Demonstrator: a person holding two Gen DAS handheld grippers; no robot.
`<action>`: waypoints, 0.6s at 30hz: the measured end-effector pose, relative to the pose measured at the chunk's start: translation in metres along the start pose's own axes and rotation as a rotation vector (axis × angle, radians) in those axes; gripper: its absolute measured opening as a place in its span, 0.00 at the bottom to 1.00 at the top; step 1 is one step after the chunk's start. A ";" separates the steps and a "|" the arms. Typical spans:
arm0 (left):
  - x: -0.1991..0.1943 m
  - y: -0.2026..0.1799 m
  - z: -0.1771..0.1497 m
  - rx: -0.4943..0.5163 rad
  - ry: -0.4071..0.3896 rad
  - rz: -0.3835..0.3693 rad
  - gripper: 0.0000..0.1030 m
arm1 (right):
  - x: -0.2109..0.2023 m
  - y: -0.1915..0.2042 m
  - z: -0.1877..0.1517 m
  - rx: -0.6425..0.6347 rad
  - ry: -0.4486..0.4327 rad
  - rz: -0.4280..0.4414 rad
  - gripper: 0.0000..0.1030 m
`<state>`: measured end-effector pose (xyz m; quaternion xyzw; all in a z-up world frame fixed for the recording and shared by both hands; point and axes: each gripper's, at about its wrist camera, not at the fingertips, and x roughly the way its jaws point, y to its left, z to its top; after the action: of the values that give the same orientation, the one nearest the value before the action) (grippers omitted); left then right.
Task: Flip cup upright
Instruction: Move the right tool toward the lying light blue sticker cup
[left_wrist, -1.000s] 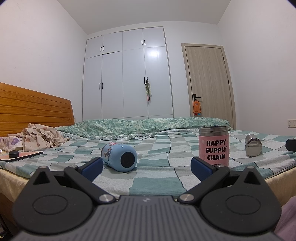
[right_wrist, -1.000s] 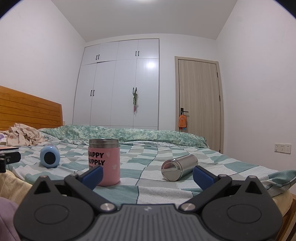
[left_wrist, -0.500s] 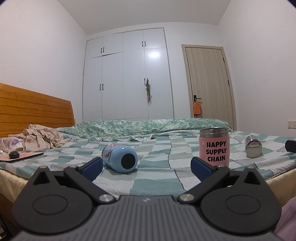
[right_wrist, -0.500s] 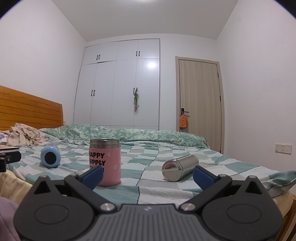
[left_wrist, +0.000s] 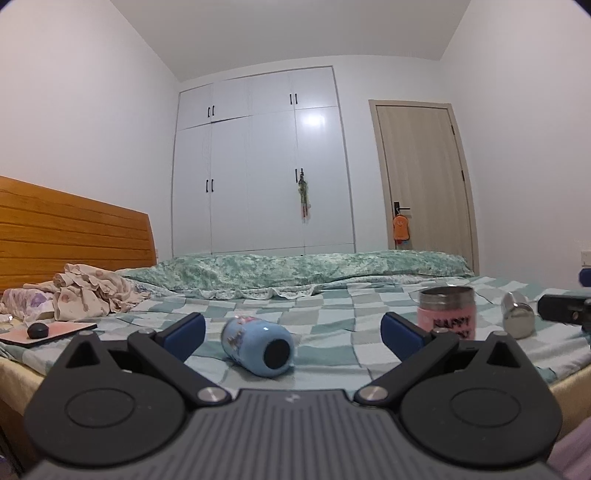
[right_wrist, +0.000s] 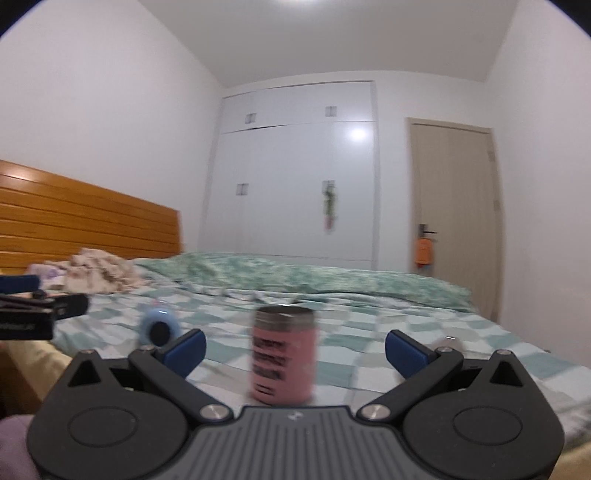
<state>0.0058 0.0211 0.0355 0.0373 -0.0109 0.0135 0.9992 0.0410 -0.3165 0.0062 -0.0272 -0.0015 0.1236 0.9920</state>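
A light blue cup (left_wrist: 258, 345) lies on its side on the checked bedspread (left_wrist: 332, 332), its dark end facing me. My left gripper (left_wrist: 293, 332) is open and empty, its fingers to either side of the cup and a little short of it. The cup also shows in the right wrist view (right_wrist: 159, 328). A pink cup with black lettering (right_wrist: 283, 354) stands upright; it also shows in the left wrist view (left_wrist: 447, 313). My right gripper (right_wrist: 295, 349) is open and empty, and the pink cup shows between its fingers. A steel cup (left_wrist: 517, 319) lies on its side at the right.
Crumpled clothes (left_wrist: 85, 291) and a pink pad with a dark object (left_wrist: 48, 328) lie near the wooden headboard (left_wrist: 74, 236). A folded green quilt (left_wrist: 314, 266) runs along the far side of the bed. The other gripper shows at the right edge of the left wrist view (left_wrist: 565, 310).
Both grippers have moved forward towards the bed. The right wrist view has swung left, so the pink cup now sits central and blurred and the steel cup has slipped behind the right finger.
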 end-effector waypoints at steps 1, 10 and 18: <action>0.002 0.004 0.002 0.000 0.002 0.005 1.00 | 0.005 0.004 0.004 -0.001 0.003 0.027 1.00; 0.032 0.058 0.015 0.015 0.058 0.075 1.00 | 0.063 0.057 0.027 -0.038 0.053 0.265 1.00; 0.070 0.121 0.014 0.007 0.156 0.127 1.00 | 0.143 0.114 0.045 -0.086 0.117 0.416 1.00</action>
<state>0.0722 0.1425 0.0605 0.0391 0.0646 0.0796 0.9940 0.1513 -0.1685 0.0439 -0.0766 0.0564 0.3238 0.9413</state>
